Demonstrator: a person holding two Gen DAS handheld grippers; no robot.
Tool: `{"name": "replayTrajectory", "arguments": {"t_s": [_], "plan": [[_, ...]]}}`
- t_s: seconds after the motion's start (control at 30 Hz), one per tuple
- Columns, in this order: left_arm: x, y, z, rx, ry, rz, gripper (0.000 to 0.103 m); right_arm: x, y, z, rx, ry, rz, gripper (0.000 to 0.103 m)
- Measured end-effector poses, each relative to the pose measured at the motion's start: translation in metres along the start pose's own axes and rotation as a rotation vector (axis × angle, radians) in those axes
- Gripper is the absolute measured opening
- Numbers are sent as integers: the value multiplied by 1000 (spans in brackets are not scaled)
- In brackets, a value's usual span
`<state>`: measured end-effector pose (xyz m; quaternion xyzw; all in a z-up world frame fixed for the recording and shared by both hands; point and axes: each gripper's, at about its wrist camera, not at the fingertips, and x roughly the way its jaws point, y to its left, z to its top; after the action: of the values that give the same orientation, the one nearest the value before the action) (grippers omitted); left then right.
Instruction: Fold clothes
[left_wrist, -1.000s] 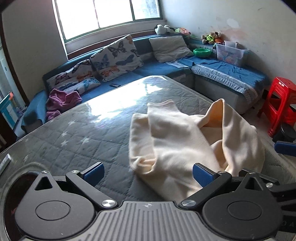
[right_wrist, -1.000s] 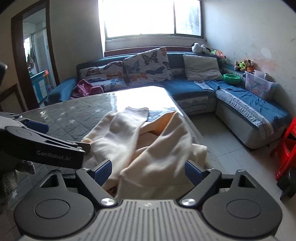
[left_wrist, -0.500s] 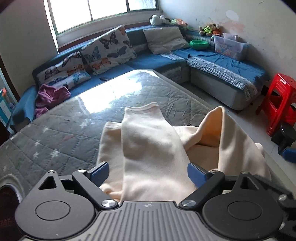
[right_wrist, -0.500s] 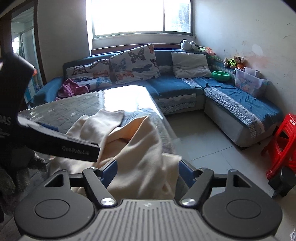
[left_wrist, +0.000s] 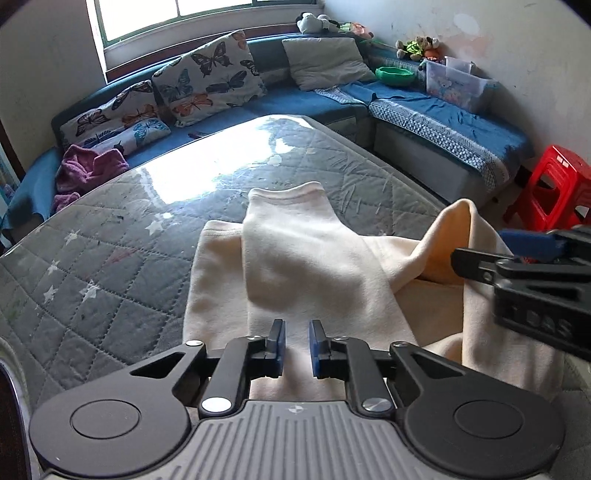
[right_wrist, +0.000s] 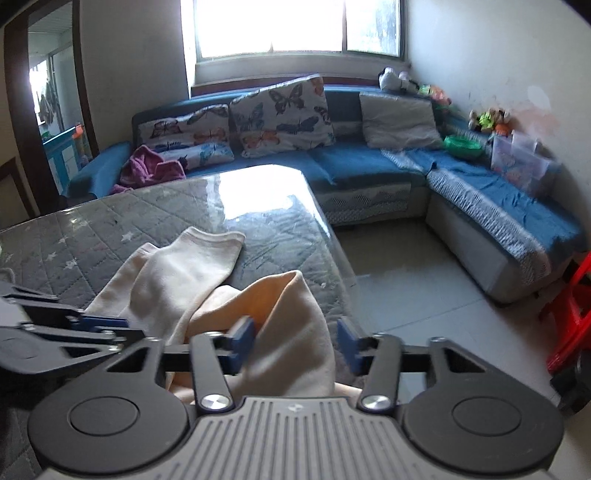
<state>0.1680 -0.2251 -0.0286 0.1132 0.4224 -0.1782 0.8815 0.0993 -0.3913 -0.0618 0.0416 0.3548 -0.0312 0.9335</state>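
Left gripper (left_wrist: 296, 345): blue pads drawn close together, only a narrow gap between them, cream cloth in that gap; whether it is pinched cannot be told. Right gripper (right_wrist: 296, 341): pads spread well apart, a raised fold of cloth standing between them, nearer the left pad. The two grippers sit close side by side, each showing in the other's view.

A blue corner sofa (left_wrist: 424, 110) carries 2 butterfly cushions (left_wrist: 210, 79), a grey pillow (left_wrist: 325, 62), a crumpled purple cloth (left_wrist: 88, 170), a green bowl (left_wrist: 394, 75) and a clear storage box (left_wrist: 458, 86); soft toys (left_wrist: 417, 46) line its back, a red plastic stool (left_wrist: 550, 188) stands beside it
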Motion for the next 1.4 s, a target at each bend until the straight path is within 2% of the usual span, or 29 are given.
{"name": "replayTrajectory", "arguments": {"t_s": [0.03, 0.07, 0.13, 0.17, 0.2, 0.23, 0.43, 0.47, 0.53, 0.57, 0.6, 0.7, 0.83, 0.93, 1.03, 1.1, 1.13, 1.17, 1.2, 1.4], "plan": [[-2, 1, 0, -10, 1, -19, 16, 3, -1, -1, 6, 6, 1, 35], [-4, 2, 0, -16, 2, -41, 17, 6, -2, -1, 11, 13, 2, 34], [-7, -1, 1, -18, 1, -59, 20, 7, -4, -2, 17, 11, 10, 17], [-8, -2, 2, -18, 1, -67, 29, 5, -5, -2, 21, 6, 14, 15], [-6, -5, 3, -15, 3, -61, 45, 3, -6, -3, 22, -1, 13, 12], [-5, -7, 3, -13, 4, -54, 50, -1, -6, -3, 20, -9, 4, 8], [4, -21, 8, 5, 11, -16, 55, -17, -9, -1, 10, -57, -15, 5], [6, -23, 9, 7, 13, -10, 54, -20, -9, -1, 9, -64, -18, 5], [10, -23, 8, 9, 18, -7, 38, -25, -9, -2, 0, -78, -25, 5], [9, -21, 6, 3, 14, -18, 27, -28, -9, -2, -3, -88, -30, 5], [7, -18, 5, -4, 9, -24, 11, -31, -9, -3, -5, -95, -35, 5], [-4, -5, 0, -25, -14, -14, 4, -44, -11, -7, -4, -132, -56, 5], [-19, 19, -5, -78, -40, 24, 1, -68, -18, -12, 14, -173, -78, 5], [-32, 22, -4, -84, -49, -11, 2, -87, -21, -18, 24, -199, -90, 5], [-36, 5, -1, -44, -57, -30, 10, -108, -23, -32, 22, -222, -104, 5], [-31, -10, 1, -22, -54, -38, 32, -119, -26, -43, 27, -222, -111, 5], [-27, -18, 1, -8, -54, -34, 38, -123, -28, -48, 33, -218, -113, 5], [-22, -26, 2, 3, -52, -13, 52, -127, -30, -54, 44, -213, -116, 5], [-18, -34, 3, 14, -50, 6, 56, -131, -32, -59, 54, -209, -118, 5], [8, -50, 1, 47, -10, 79, 54, -131, -38, -79, 75, -170, -128, 5]]}}
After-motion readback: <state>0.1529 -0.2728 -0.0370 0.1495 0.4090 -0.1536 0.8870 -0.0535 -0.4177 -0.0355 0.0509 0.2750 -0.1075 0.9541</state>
